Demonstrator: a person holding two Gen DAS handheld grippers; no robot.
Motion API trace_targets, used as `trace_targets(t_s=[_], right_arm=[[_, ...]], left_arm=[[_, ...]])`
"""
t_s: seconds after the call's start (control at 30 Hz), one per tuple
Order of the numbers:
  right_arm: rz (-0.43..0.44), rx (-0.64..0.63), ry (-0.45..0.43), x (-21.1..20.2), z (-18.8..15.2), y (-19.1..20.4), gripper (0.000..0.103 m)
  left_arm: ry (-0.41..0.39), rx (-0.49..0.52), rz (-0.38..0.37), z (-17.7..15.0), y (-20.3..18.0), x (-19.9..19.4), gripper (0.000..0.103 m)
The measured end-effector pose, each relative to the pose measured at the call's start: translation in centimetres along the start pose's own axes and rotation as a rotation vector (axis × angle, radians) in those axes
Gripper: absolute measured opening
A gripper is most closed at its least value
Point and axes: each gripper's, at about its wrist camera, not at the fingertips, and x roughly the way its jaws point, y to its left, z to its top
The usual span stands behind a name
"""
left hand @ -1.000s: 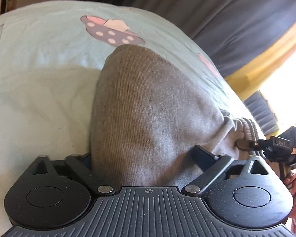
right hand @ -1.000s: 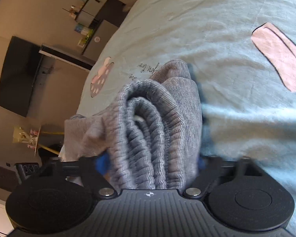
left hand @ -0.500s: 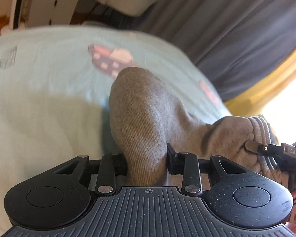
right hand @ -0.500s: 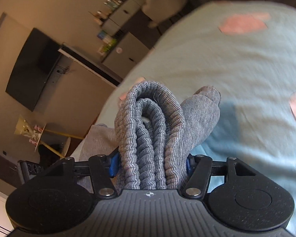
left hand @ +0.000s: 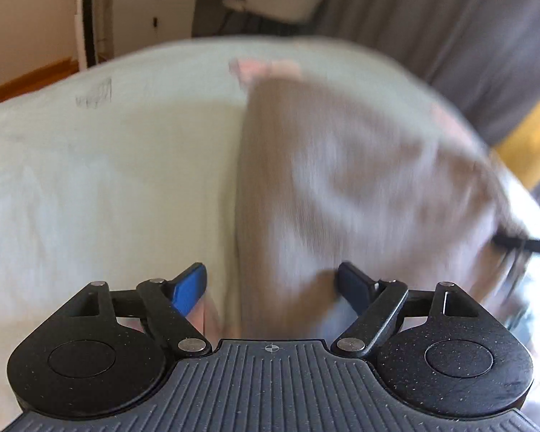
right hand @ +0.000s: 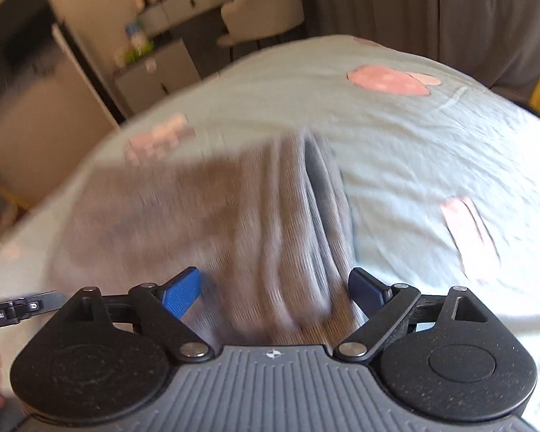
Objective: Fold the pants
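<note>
Both tongs (left hand: 271,286) (right hand: 273,293) opening over pants (left hand: 342,180)

Smeared by blur in both views: soft grey folded pants (left hand: 342,187) on the pale green bed sheet (left hand: 90,180). Cut off at the left edge of the right wrist view: other black tool (right hand: 14,307). Too fuzzy to read: small dark print (left hand: 94,93) on the sheet.

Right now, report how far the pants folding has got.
Done: the grey pants lie doubled into a thick bundle on the light green bedsheet, ribbed waistband layers stacked. In hand: nothing gripped; the left gripper and right gripper are both opening, cloth lying between their pads but not pinched. Left: perhaps tidying the bundle; blur hides whether its edges line up.
</note>
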Motion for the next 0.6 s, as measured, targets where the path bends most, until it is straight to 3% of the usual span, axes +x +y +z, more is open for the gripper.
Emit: trace_targets(t_s=[0.17,0.37,0.47,0.5,0.6], right_arm=[[-0.118,-0.116,-0.02,-0.2,-1.6,1.7,0.094],[-0.139,-0.105,-0.042,-2.4,-2.9,2.1,0.097],[-0.271,-0.155,0.038,-1.8,-4.0,2.6,0.097],[-0.281,-0.156,0.07,-1.9,-4.6,2.6,0.097],[-0.189,-0.095,0.083,-4.3,-6.5,2.6,0.098]], left_arm=[[-0.02,0.034,0.064,-1.2,-1.4,-1.0,0.09],[-0.047,0.044,0.078,-2.9,-1.9,-2.8,0.091],[-0.037,0.022,0.075,-3.5,-2.1,-3.4,0.092],[-0.027,0.018,0.073,-3.8,-2.1,-3.7,0.095],[0.016,0.021,0.042,-5.3,-2.7,-4.6,0.095]])
